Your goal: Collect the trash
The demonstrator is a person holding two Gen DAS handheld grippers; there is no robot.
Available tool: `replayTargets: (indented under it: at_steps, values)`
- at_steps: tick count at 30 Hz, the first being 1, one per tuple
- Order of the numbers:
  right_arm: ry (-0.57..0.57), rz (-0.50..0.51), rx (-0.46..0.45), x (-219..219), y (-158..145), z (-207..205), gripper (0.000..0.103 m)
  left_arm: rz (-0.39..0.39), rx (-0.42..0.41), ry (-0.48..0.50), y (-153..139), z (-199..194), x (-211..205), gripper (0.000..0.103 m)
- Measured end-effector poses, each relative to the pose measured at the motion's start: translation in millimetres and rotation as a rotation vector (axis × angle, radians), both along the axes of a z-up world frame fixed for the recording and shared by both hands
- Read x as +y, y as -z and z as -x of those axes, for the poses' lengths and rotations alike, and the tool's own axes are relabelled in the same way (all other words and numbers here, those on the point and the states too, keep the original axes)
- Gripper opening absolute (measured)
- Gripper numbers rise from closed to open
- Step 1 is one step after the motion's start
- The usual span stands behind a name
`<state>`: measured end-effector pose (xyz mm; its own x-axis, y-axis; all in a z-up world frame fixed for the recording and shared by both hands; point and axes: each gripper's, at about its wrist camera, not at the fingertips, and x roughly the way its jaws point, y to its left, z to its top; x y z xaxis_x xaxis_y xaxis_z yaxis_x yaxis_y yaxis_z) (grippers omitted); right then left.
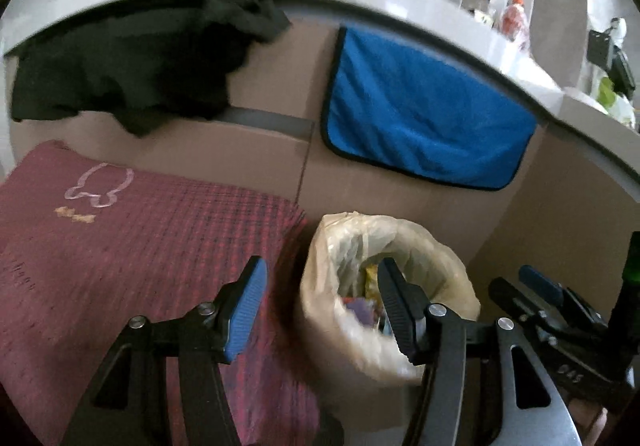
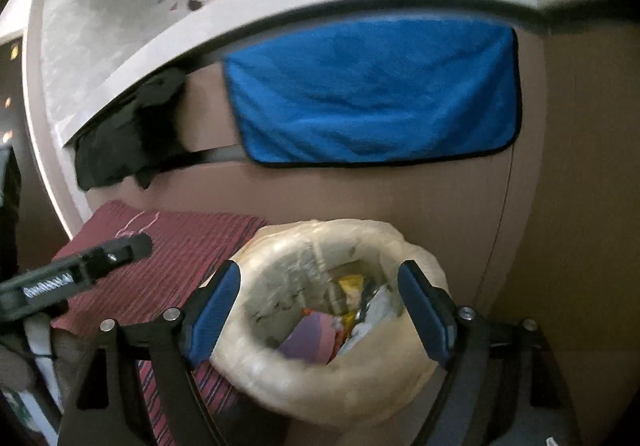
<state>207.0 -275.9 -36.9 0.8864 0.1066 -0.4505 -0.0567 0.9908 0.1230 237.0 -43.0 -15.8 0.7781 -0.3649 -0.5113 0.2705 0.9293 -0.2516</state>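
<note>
Both tongs, left tongs (image 1: 320,310) and right tongs (image 2: 320,312), stand spread, empty; the bin liner (image 2: 280,378) looks thin, soft and light, best pinched at its rolled rim.

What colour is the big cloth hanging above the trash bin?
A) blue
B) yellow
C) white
A: the blue cloth with dark edging hangs on the brown cabinet front above the round bin lined with a pale plastic bag.

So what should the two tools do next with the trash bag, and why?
Probably close each tool on the bag's rim. The bag already holds wrappers, the right tool hangs open over its mouth and the left tool is open at its left edge, holding nothing.
</note>
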Motion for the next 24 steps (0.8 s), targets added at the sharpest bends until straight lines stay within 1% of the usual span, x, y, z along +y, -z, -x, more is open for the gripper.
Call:
replayTargets:
  at_steps: [2, 7, 10, 13, 16, 18, 20, 24]
  values:
    - [-0.002, 0.036, 0.005, 16.5, -1.6, 22.5, 0.078, -0.022, -0.022, -0.016, -7.3, 26.5, 14.1, 0.059]
    - [-0.012, 0.063, 0.020, 52.2, -3.4, 77.8, 0.078, -0.053, -0.097, -0.051, -21.9, 100.9, 48.6, 0.058]
    - [0.002, 0.055, 0.036, 68.9, -3.3, 110.6, 0.078, -0.104, -0.141, -0.072, -25.7, 145.8, 62.3, 0.058]
    - [-0.017, 0.024, 0.045, 86.1, -2.5, 143.8, 0.078, -0.139, -0.165, -0.071, -27.4, 178.7, 68.5, 0.058]
    - [-0.045, 0.023, 0.033, 102.1, -1.0, 170.0, 0.078, -0.181, -0.173, -0.061, -28.8, 202.9, 69.2, 0.058]
    - [-0.046, 0.040, 0.015, 112.5, -0.6, 186.6, 0.079, -0.214, -0.190, -0.056, -28.8, 218.4, 69.2, 0.058]
    - [-0.056, 0.056, -0.003, 121.1, -2.0, 197.3, 0.078, -0.240, -0.204, -0.074, -28.9, 230.5, 71.5, 0.058]
    - [-0.059, 0.060, -0.028, 125.5, -7.4, 206.0, 0.079, -0.243, -0.176, -0.127, -29.6, 236.6, 79.4, 0.058]
